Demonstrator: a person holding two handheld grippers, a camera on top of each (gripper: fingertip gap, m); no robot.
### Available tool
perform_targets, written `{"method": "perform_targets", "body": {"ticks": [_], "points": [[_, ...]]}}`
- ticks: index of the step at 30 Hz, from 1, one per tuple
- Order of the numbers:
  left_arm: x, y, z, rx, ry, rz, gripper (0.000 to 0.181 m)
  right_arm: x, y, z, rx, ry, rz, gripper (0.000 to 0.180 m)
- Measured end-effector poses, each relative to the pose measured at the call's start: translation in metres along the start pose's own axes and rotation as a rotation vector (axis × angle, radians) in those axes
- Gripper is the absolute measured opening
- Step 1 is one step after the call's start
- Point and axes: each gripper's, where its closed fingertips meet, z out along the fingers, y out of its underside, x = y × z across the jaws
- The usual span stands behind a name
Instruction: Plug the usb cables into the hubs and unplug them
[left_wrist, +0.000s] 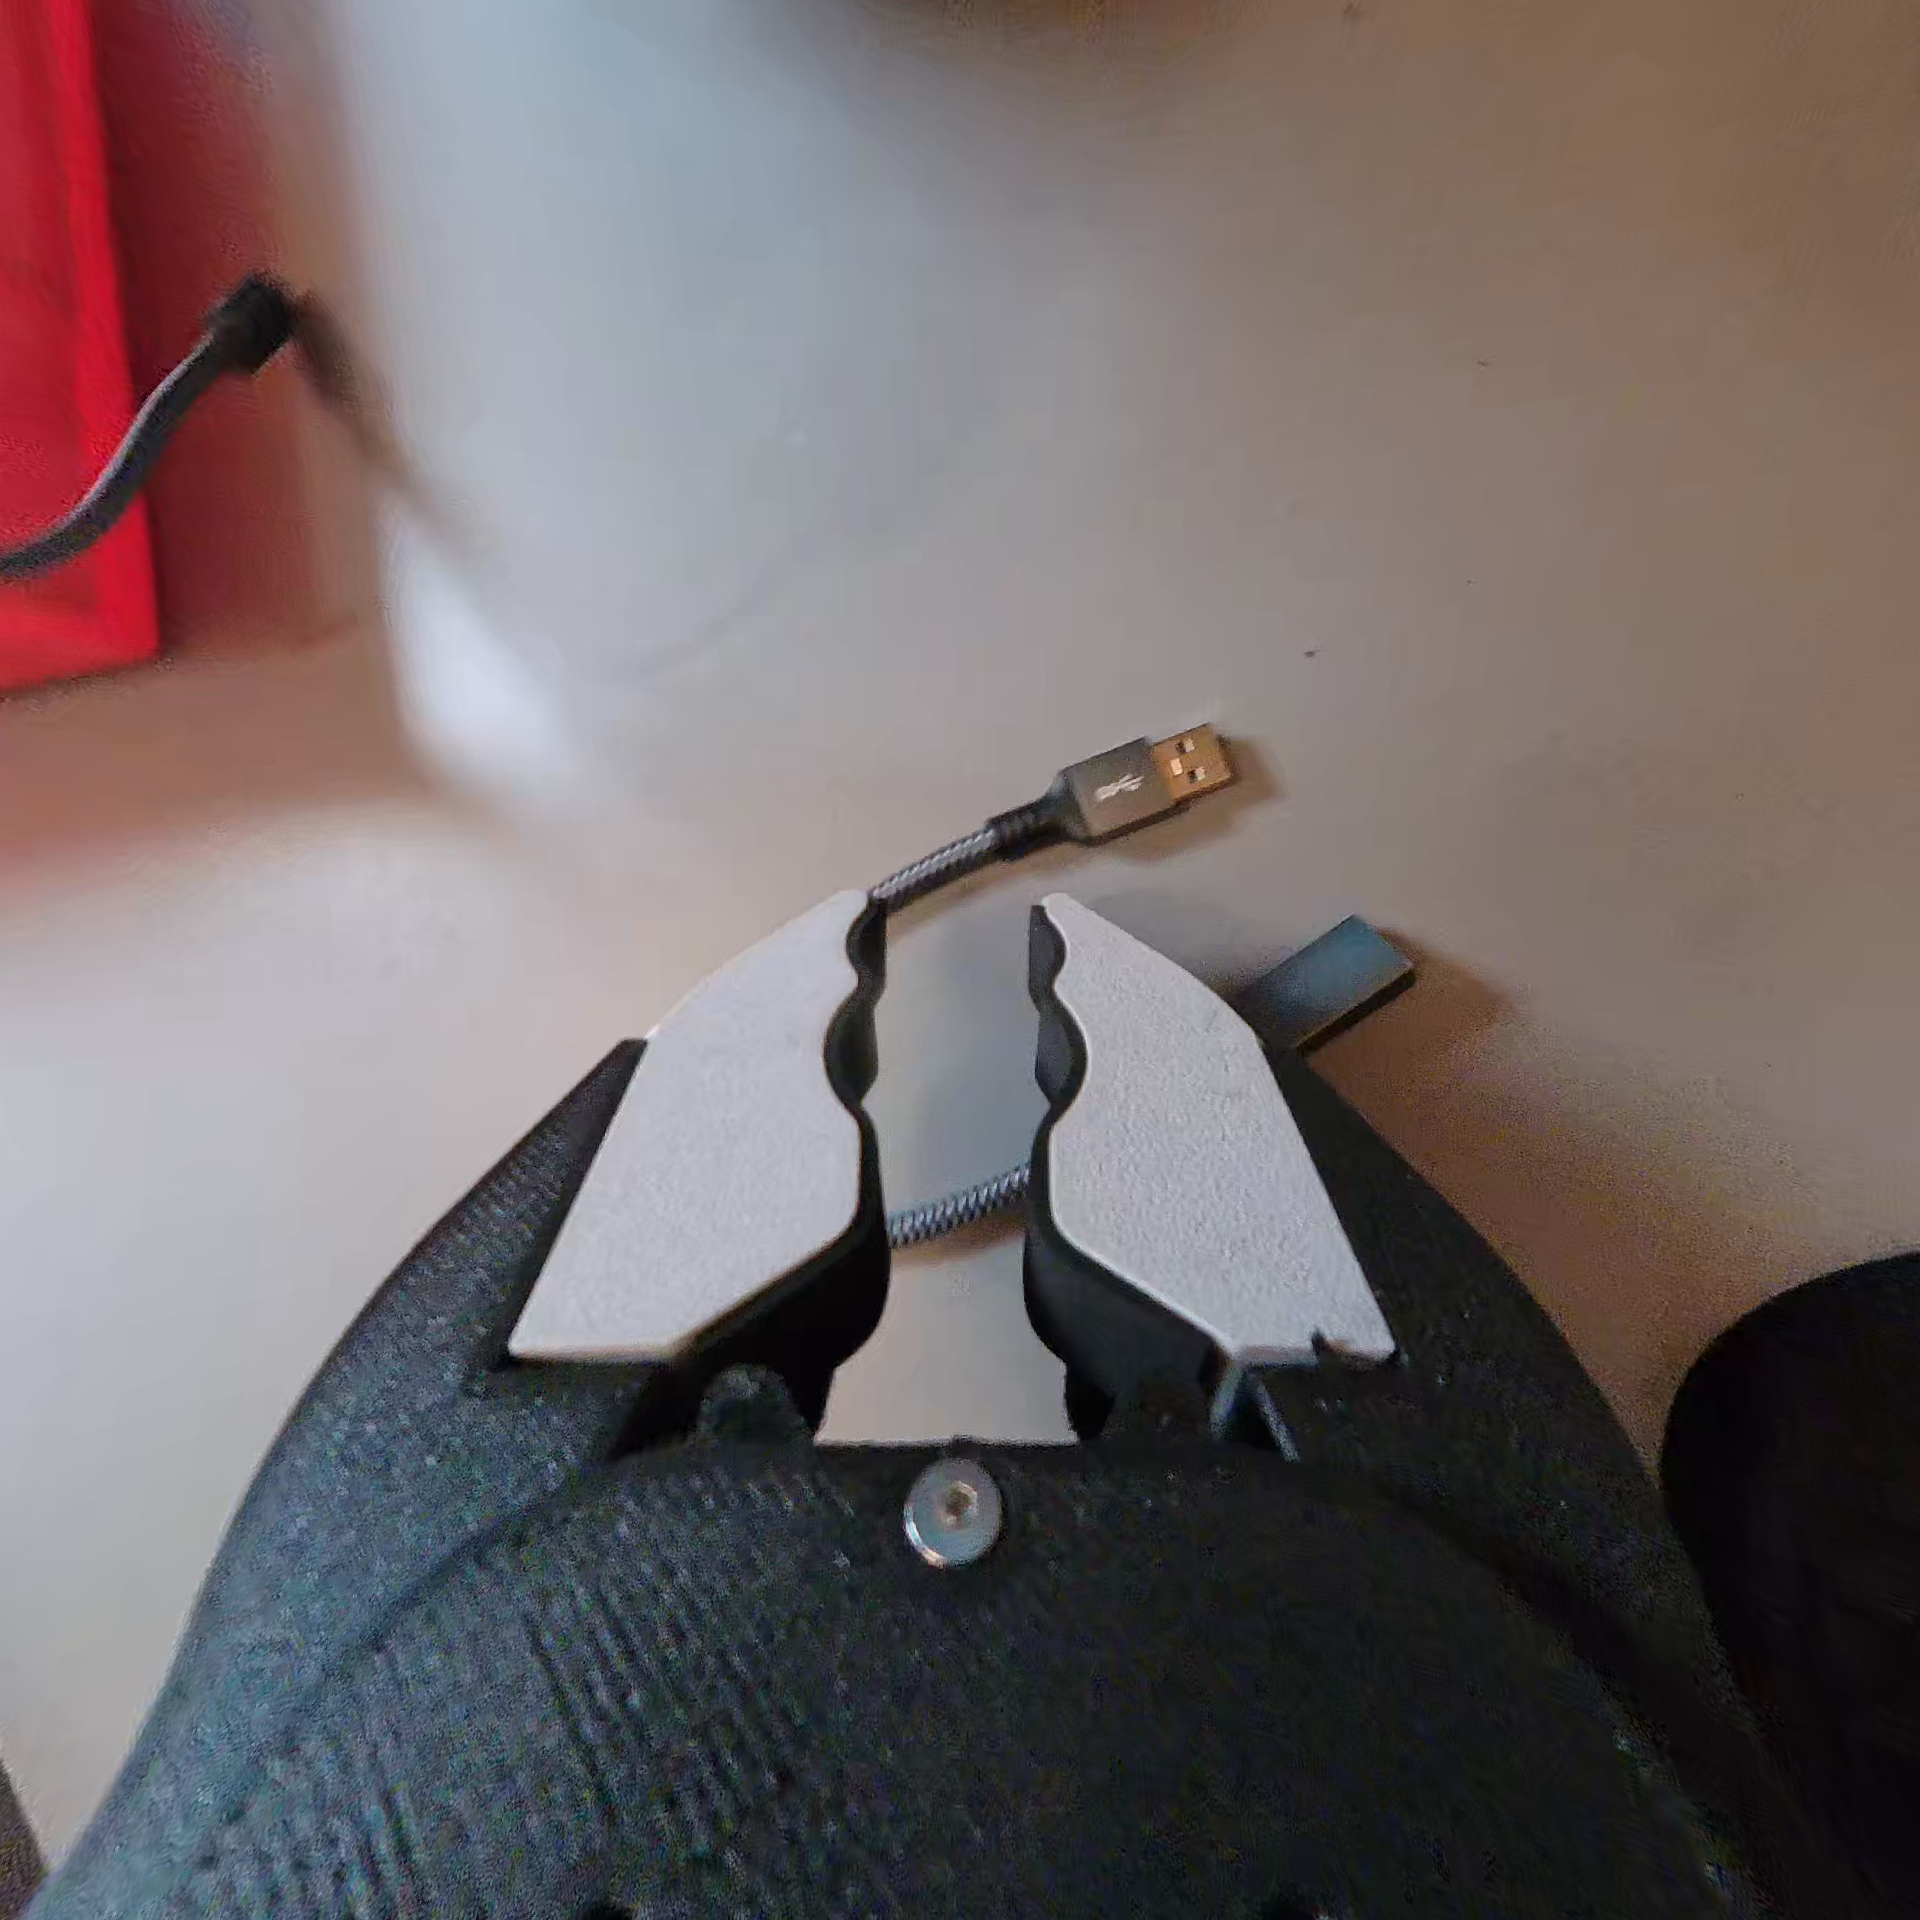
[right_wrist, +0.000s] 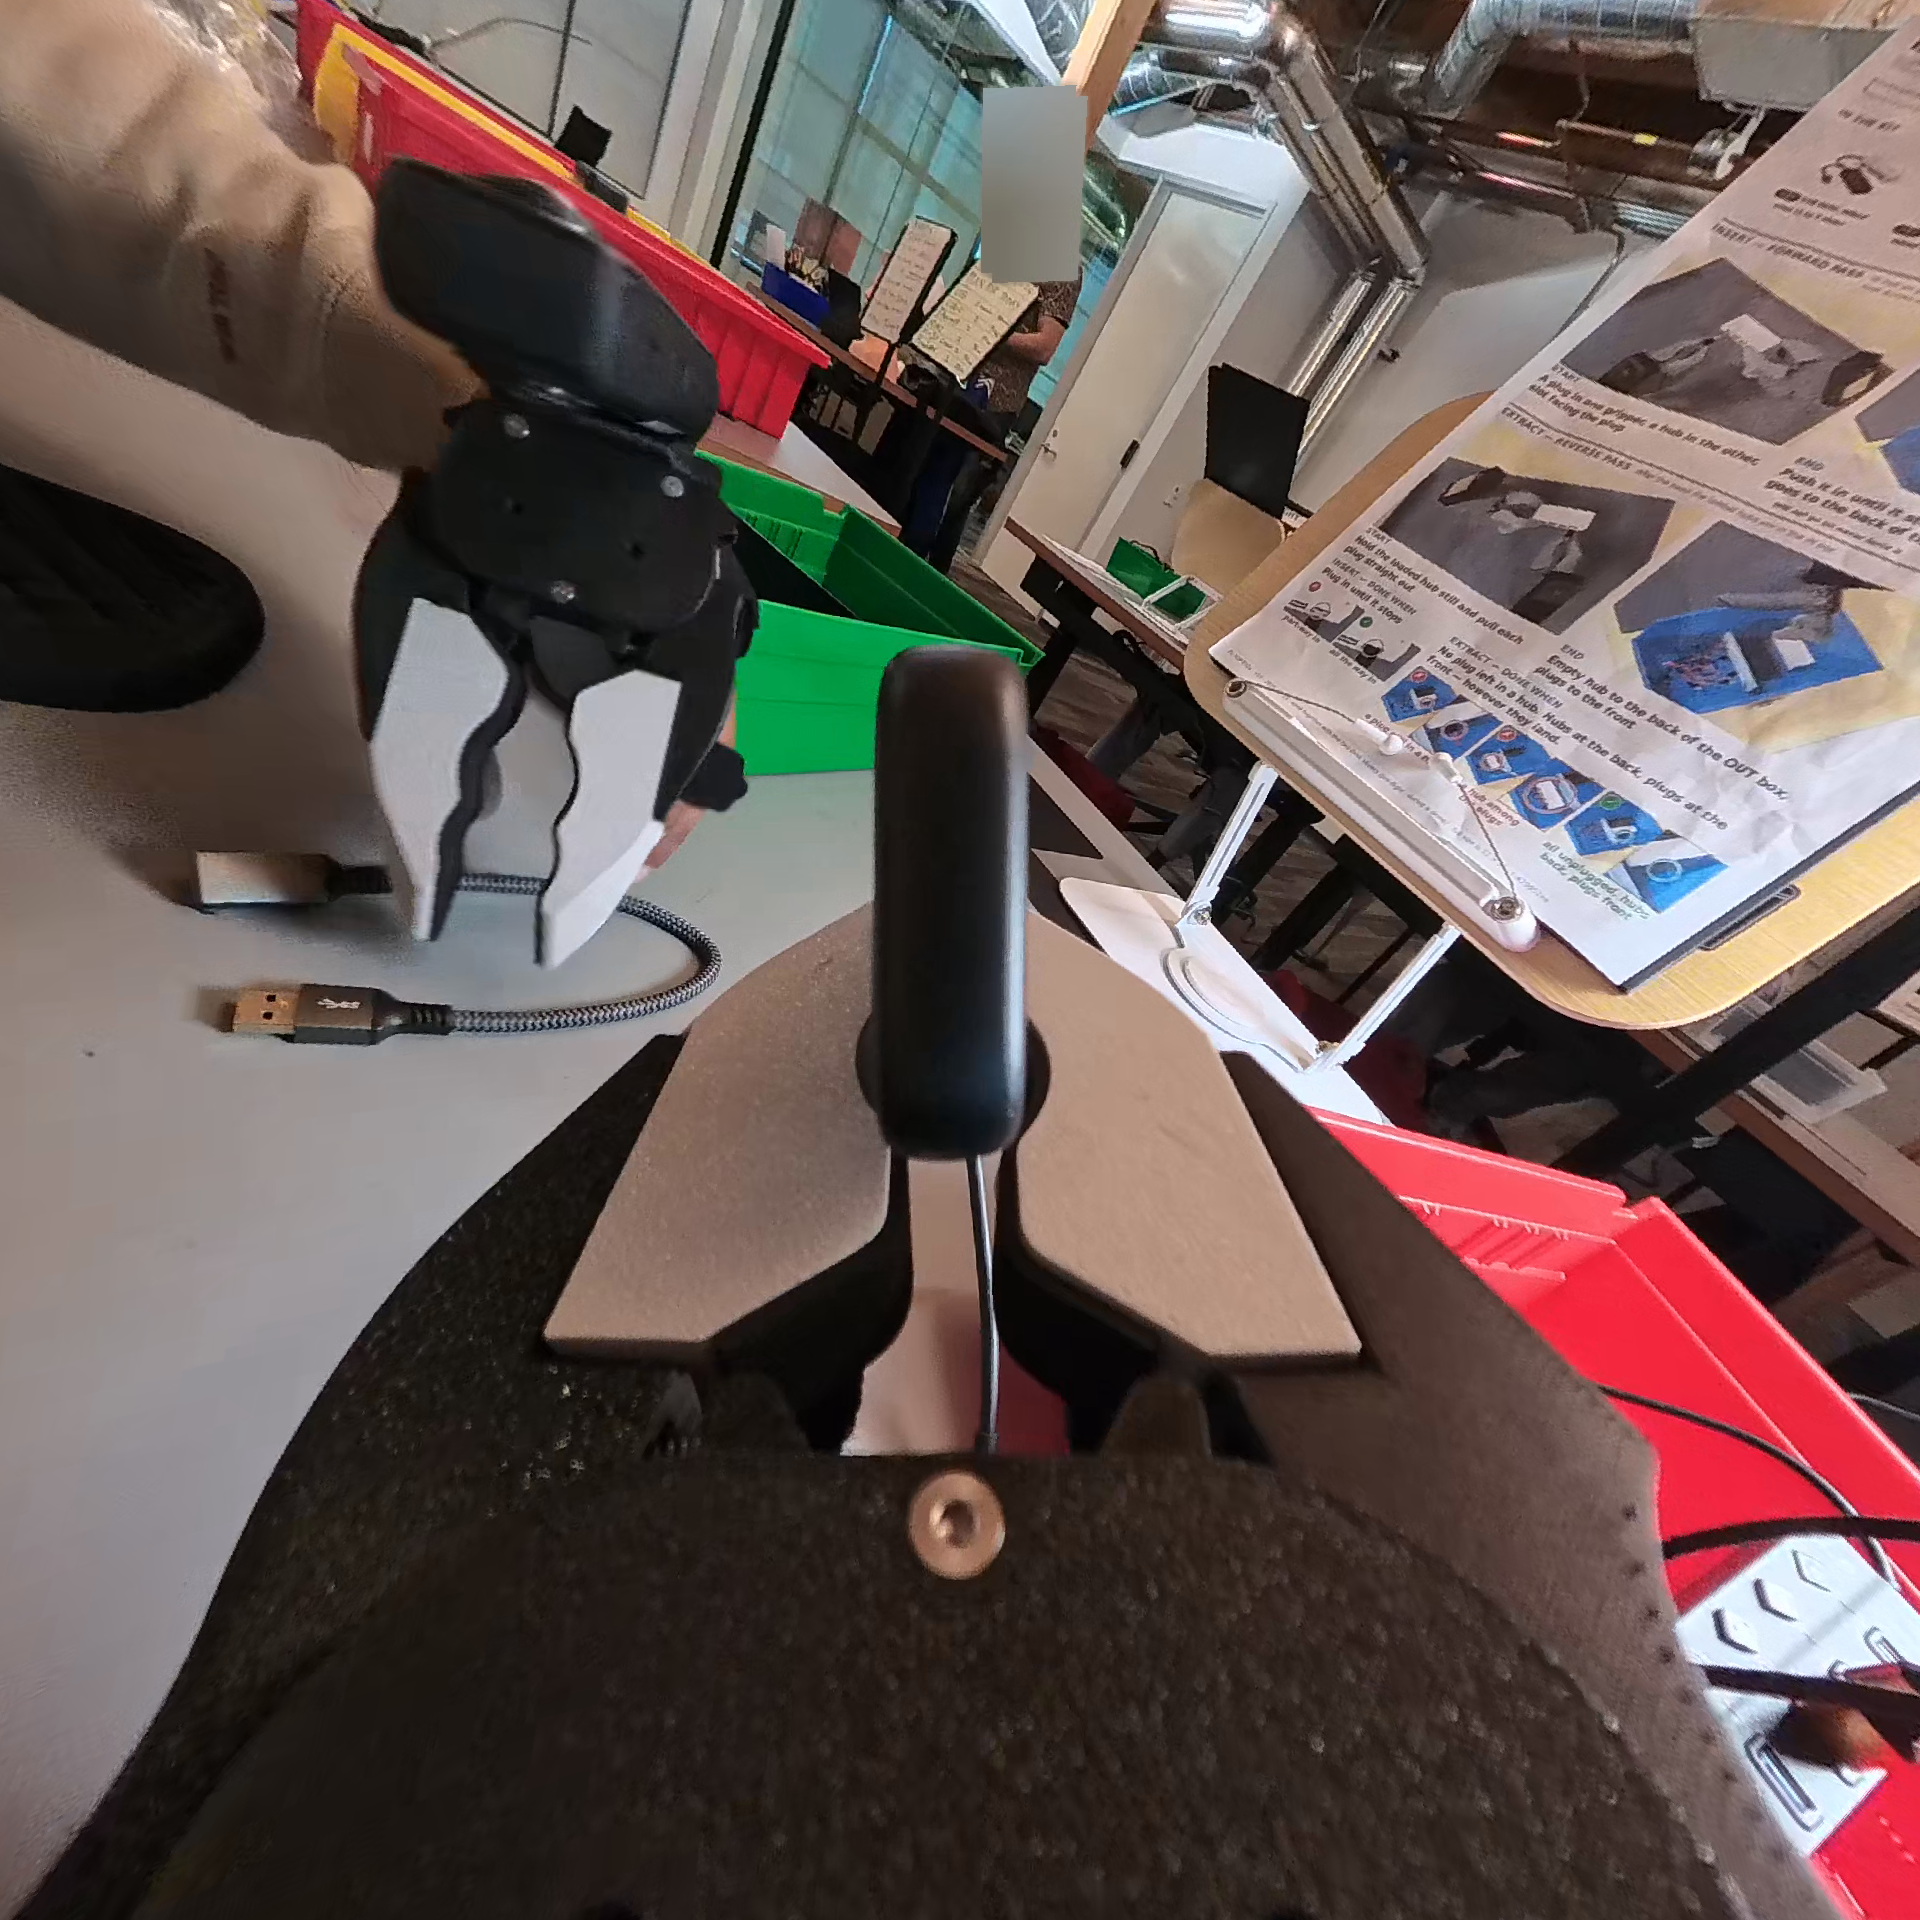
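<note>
A grey braided USB cable (left_wrist: 940, 878) lies on the pale table (left_wrist: 1455, 520), its gold-tipped plug (left_wrist: 1153, 779) just beyond my left gripper (left_wrist: 956, 914). The left gripper is open. The cable runs under its left fingertip and across the gap farther back, and the pads do not press on it. The cable's other grey connector (left_wrist: 1340, 971) lies right of the fingers. The right wrist view shows the left gripper (right_wrist: 488, 935) open, tips down just over the cable (right_wrist: 623, 997), with the plug (right_wrist: 301, 1013) lying loose. My right gripper (right_wrist: 951, 935) is shut on a black rounded hub (right_wrist: 951, 831) held upright, with a thin black lead hanging from it.
A red bin (left_wrist: 62, 364) with a black cable stands at the left. A green bin (right_wrist: 831, 665) stands behind the left gripper. A stand with an instruction sheet (right_wrist: 1662, 623) is at the right. A red bin (right_wrist: 1558, 1299) at the lower right holds a white hub (right_wrist: 1787, 1662).
</note>
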Motion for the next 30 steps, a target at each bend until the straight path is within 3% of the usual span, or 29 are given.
{"method": "perform_targets", "body": {"ticks": [6, 10, 13, 18, 21, 25, 30], "points": [[0.019, -0.006, 0.025, -0.178, 0.167, 0.186, 0.035, 0.001, -0.001, -0.002, -0.004, 0.005, -0.009, 0.012], [0.022, -0.011, 0.030, -0.186, 0.254, 0.096, 0.023, -0.001, 0.000, -0.001, -0.009, -0.002, -0.008, 0.012], [0.016, -0.016, 0.031, -0.075, 0.275, -0.052, 0.017, -0.003, 0.001, -0.001, -0.013, -0.009, -0.008, 0.012], [0.005, -0.040, 0.010, 0.338, 0.275, -0.296, 0.017, -0.003, 0.001, -0.001, -0.014, -0.010, -0.009, 0.012], [-0.002, -0.046, -0.007, 0.501, 0.234, -0.360, 0.017, -0.004, 0.002, -0.001, -0.014, -0.015, -0.004, 0.012], [-0.004, -0.046, -0.018, 0.588, 0.184, -0.387, 0.017, -0.007, 0.004, 0.002, -0.021, -0.023, 0.000, 0.012], [-0.022, -0.034, -0.021, 0.524, 0.005, -0.423, 0.017, -0.009, 0.006, 0.004, -0.029, -0.021, 0.003, 0.012]]}}
